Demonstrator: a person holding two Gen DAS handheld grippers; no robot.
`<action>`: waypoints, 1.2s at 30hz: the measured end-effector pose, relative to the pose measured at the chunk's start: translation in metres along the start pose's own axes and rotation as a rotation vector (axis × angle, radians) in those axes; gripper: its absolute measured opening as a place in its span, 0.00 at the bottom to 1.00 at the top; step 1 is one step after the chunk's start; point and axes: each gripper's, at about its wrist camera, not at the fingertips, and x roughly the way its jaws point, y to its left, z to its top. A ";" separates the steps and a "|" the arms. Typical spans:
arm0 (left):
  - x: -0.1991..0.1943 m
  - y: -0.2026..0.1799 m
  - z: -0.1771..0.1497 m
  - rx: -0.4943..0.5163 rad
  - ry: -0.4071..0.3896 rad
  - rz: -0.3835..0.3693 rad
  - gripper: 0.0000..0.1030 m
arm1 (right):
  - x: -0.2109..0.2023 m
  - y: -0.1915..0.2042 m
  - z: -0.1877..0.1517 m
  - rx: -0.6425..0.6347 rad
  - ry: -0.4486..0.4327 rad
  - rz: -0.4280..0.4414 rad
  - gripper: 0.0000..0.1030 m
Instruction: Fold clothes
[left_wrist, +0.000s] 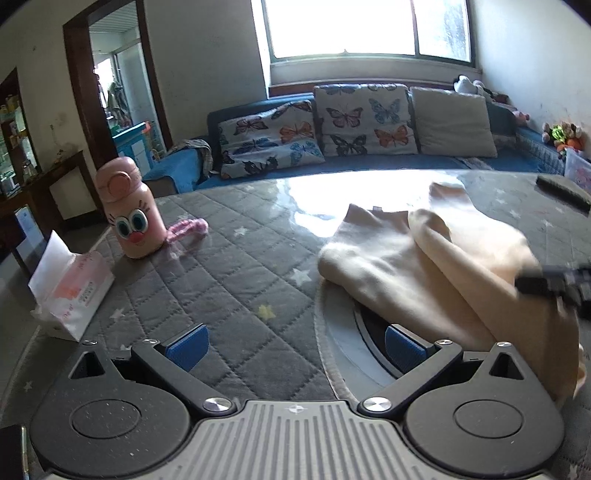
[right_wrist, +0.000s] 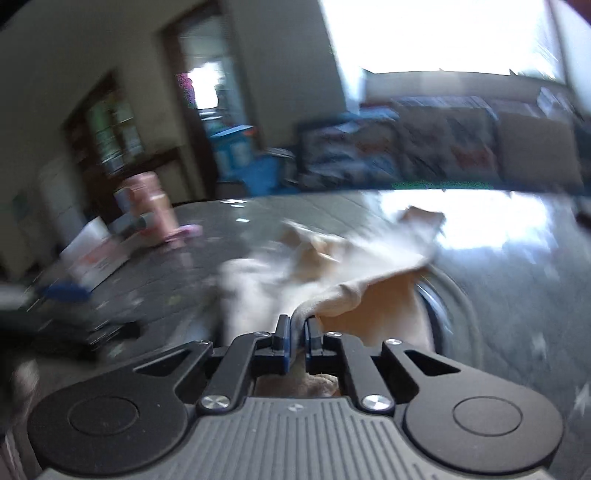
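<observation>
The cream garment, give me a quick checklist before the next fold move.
1. Right gripper shut on the cream garment: ok.
2. Left gripper open and free to take a second edge: ok.
3. Garment flat: not ok, draped and bunched.
4. Pink bottle and tissue pack apart from the cloth: ok.
5. How much cloth the right jaws hold: cannot tell, view blurred.
</observation>
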 end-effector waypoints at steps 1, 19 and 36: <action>-0.002 0.001 0.002 -0.004 -0.007 0.002 1.00 | -0.004 0.013 -0.001 -0.047 0.005 0.031 0.06; -0.004 -0.078 0.023 0.216 -0.069 -0.241 0.84 | -0.059 0.055 -0.032 -0.197 0.115 0.179 0.14; 0.056 -0.182 0.040 0.404 -0.041 -0.390 0.76 | -0.057 -0.066 -0.030 0.085 0.129 -0.062 0.30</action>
